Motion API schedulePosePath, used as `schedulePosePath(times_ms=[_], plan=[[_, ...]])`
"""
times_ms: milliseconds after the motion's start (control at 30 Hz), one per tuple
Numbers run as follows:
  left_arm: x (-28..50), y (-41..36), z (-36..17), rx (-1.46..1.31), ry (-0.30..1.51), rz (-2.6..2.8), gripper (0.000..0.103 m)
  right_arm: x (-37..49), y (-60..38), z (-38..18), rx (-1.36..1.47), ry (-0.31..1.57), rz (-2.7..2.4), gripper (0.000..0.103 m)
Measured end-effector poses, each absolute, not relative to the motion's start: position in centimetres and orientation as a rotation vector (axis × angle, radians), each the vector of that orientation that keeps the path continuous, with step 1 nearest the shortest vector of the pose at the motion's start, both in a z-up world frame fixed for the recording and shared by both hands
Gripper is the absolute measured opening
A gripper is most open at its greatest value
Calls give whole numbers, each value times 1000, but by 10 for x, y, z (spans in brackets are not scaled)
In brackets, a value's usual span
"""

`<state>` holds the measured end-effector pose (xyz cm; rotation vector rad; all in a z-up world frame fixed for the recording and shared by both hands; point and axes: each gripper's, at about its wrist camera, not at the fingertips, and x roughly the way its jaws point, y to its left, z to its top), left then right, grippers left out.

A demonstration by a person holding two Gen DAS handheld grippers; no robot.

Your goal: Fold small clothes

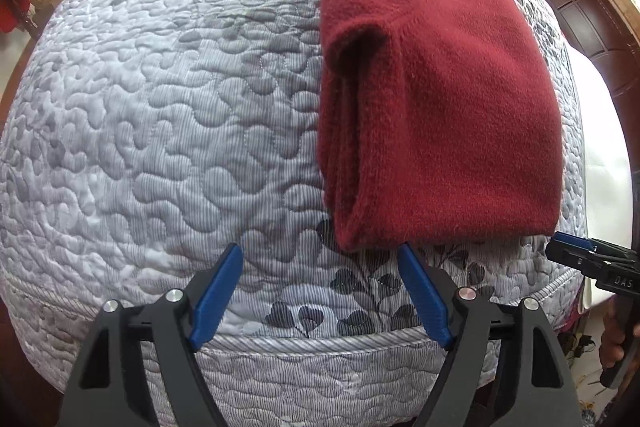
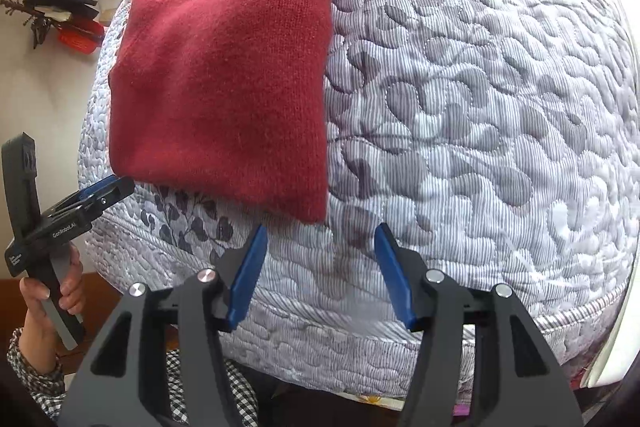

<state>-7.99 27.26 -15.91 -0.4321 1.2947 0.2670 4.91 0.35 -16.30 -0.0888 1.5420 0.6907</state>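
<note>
Red knit sweater (image 1: 436, 107) lies folded on quilted grey bedspread (image 1: 160, 131), near bed's front edge. Left hand-held gripper (image 1: 320, 255) wide open, empty, blue fingers (image 1: 218, 291) just short of sweater's near-left corner, not touching. Right hand-held gripper (image 2: 320, 235) also wide open, nothing held, tips just below sweater's near-right corner. Person's hand (image 2: 52, 295) grips left unit's handle.

Left tongs (image 1: 320, 253): black angular frames, blue finger pads (image 1: 218, 295), round silver screws at the pivots. Right tongs (image 2: 320, 233) match them, same blue pads (image 2: 394, 275). White "GenRobot.AI" lettering marks the left handle. The person wears a checked sleeve (image 2: 34, 369), gathered cuff.
</note>
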Motion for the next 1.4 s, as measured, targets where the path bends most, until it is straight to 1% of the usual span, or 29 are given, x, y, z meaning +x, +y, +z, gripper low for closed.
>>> schedulePosePath(times_ms=[200,233,267,300,433,500,567,733,867,1167,1400], plan=[[-92,258,-164,-447,1352,297,83,26,9,-163,-129,1555,662,63],[-94,257,-161,-452,1353,304,83,22,11,-160,-145,1543,657,65],[-96,256,-156,-455,1351,311,83,18,14,-155,-169,1521,649,76],[-97,255,-151,-455,1349,320,85,15,17,-149,-192,1497,641,83],[-100,251,-128,-446,1320,359,86,14,24,-123,-229,1428,623,91],[-99,250,-113,-429,1300,372,87,16,25,-111,-209,1409,625,92],[-99,248,-98,-394,1277,388,88,17,26,-99,-206,1395,617,96],[-100,238,-67,-312,1236,407,92,13,31,-78,-222,1351,607,96],[-104,237,-49,-300,1222,413,93,10,34,-63,-207,1342,611,96],[-112,229,-25,-290,1203,416,95,-2,34,-35,-187,1310,589,96],[-116,222,-15,-265,1202,405,96,-10,36,-25,-177,1293,597,96]])
